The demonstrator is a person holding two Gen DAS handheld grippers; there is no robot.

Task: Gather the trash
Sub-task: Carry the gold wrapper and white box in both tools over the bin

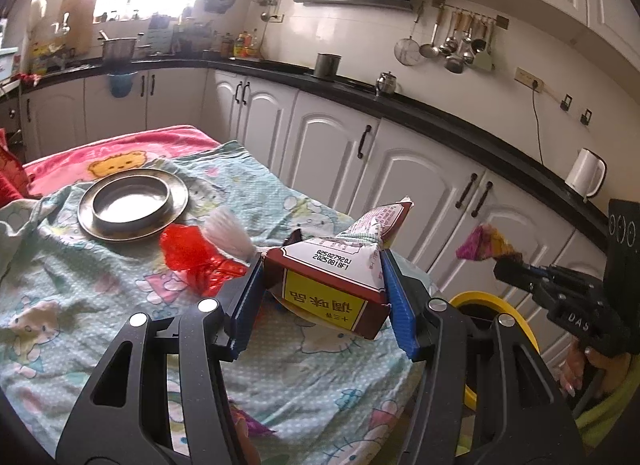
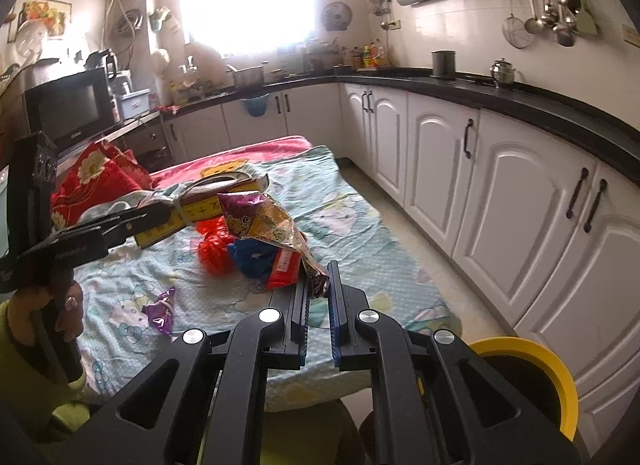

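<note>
Your left gripper (image 1: 322, 285) had its jaws clamped on a maroon seasoning packet (image 1: 332, 281) at frame centre. Your right gripper (image 2: 318, 297) pinched a crinkled foil wrapper (image 2: 272, 225), its jaws nearly together. Lower right, a yellow-rimmed bin (image 2: 532, 361) stood beside the blanket (image 2: 360, 233).

Bin (image 2: 560, 377) right of table (image 2: 360, 225).
</note>
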